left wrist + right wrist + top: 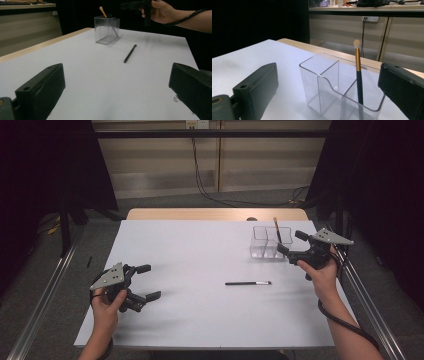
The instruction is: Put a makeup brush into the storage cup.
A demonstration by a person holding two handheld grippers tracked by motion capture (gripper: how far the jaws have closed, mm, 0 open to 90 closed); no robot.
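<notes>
right gripper (290, 242) jaws wide, nothing in them, hovering beside the clear organizer (270, 242) where one brush (359, 75) stands upright in the near-right compartment; second brush (248, 283) lies flat mid-table, long axis left-right, toward the person from that gripper, which is nearer; left gripper (150, 282) open, idle, well apart

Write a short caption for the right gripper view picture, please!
Open right gripper faces a clear divided holder on the white table, one makeup brush standing inside.
</notes>
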